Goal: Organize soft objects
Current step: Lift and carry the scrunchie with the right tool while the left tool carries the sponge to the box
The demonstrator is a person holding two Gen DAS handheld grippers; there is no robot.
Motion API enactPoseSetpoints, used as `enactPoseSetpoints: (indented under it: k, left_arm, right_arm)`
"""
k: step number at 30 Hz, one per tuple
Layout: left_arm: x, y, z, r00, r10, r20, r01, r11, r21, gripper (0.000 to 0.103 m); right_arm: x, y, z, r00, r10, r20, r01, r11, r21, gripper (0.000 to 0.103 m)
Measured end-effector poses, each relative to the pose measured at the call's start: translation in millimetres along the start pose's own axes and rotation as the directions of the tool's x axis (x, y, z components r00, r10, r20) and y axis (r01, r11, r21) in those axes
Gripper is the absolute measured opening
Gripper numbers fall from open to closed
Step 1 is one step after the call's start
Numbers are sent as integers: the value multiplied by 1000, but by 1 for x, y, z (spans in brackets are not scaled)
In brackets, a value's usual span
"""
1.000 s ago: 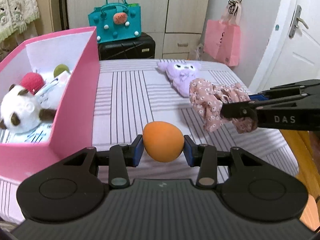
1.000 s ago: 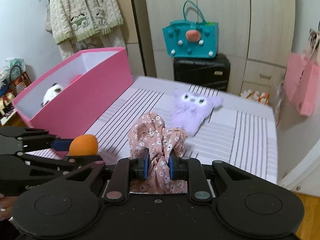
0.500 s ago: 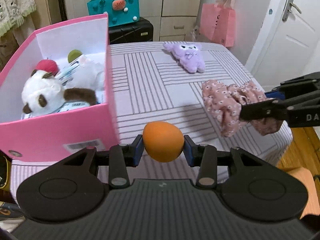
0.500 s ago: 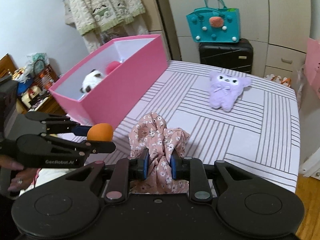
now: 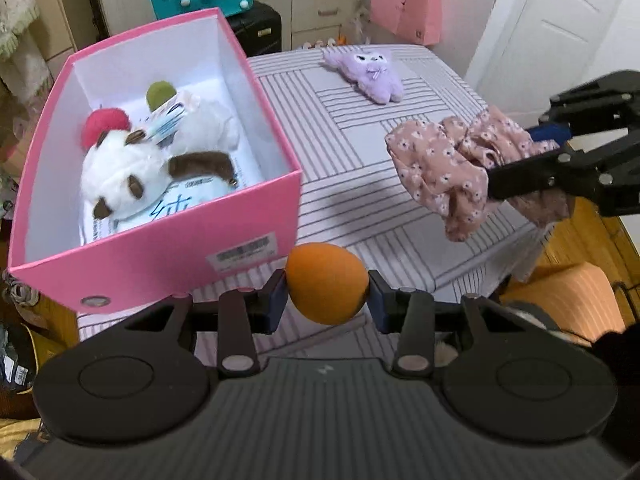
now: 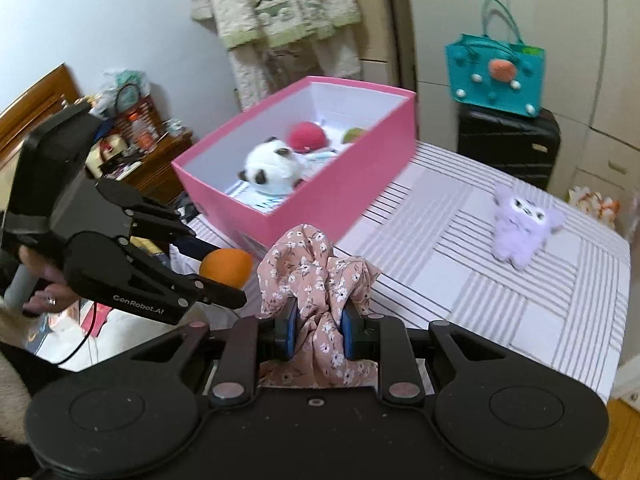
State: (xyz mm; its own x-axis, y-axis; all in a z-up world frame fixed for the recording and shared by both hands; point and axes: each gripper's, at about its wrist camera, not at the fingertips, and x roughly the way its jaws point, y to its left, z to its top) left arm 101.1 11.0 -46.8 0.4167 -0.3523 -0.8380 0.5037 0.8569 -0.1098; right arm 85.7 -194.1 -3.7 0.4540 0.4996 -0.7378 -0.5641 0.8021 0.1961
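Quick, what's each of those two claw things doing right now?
Left gripper: closed on the orange ball.
Right gripper: closed on the floral cloth.

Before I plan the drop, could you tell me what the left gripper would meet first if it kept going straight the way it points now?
Probably the near wall of the pink box. The left gripper, shut on the orange egg-shaped sponge, points down at that lower corner or the striped bedcover beside it; depth is unclear.
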Motion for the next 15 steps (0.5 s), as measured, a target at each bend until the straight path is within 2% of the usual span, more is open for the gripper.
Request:
enactPoseSetpoints:
  k: [8,12,15]
  left_arm:
    - [-34,33,8,998,-65,1,65,998,-12,42]
    - [-50,50,19,994,-74,83,74,997,5,42]
    - [-51,74,28,985,-84,150,90,995,-34,42]
  right_arm:
    - [4,22,34,998,64,-2,-64,996,-54,27]
    - [2,29,54,997,63,38,-60,994,-86,27]
    - [5,31,70,996,58,71,-51,994,-96,27]
